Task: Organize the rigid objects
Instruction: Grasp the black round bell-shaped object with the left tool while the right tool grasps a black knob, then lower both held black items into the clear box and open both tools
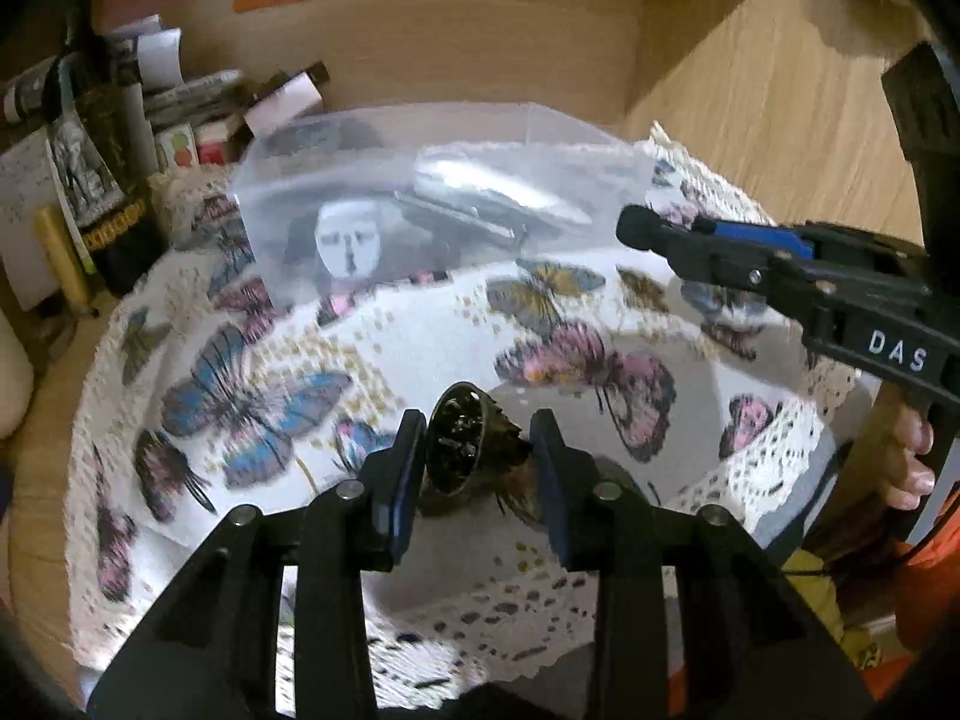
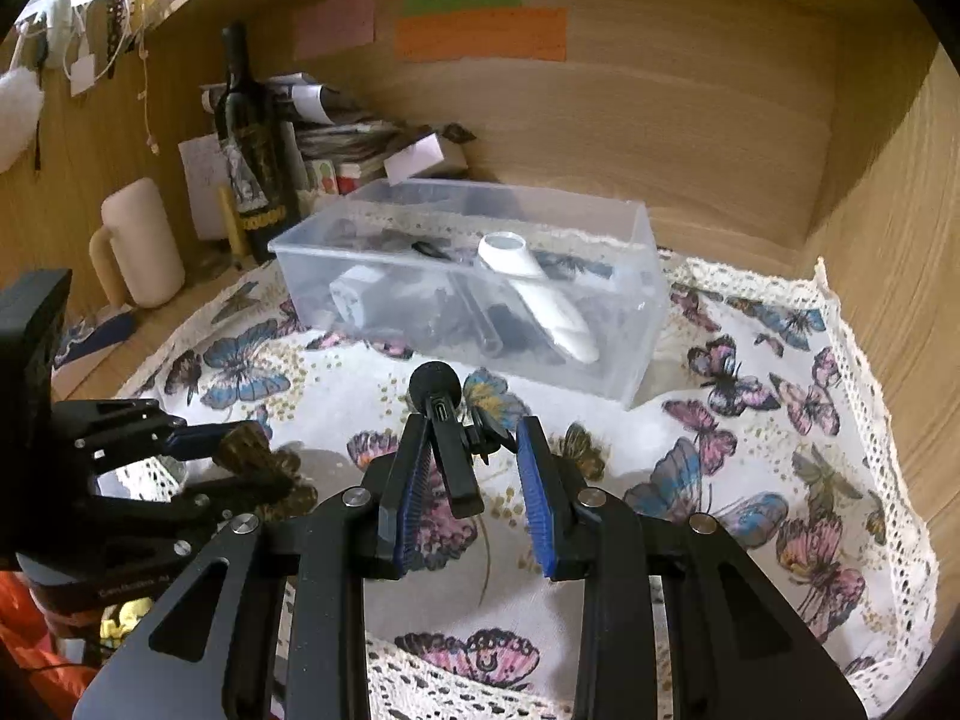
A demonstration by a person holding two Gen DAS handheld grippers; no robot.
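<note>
1. While the left gripper [image 1: 474,450] carries a dark cone-like piece [image 1: 459,444] between its fingers over the butterfly cloth [image 1: 420,324], bring it level over the clear box's [image 2: 624,354] open top before letting go.
2. Likewise, the right gripper [image 2: 471,456] has a small black microphone [image 2: 441,414] against its left finger; whether both pads grip it, I cannot tell. Keep it steady.
3. That box sits near the cloth's back edge, already holding a white tool [image 2: 540,294].
4. Wooden walls enclose the desk; a dark bottle [image 2: 249,144] and cream mug [image 2: 138,246] stand at the back-left corner.
</note>
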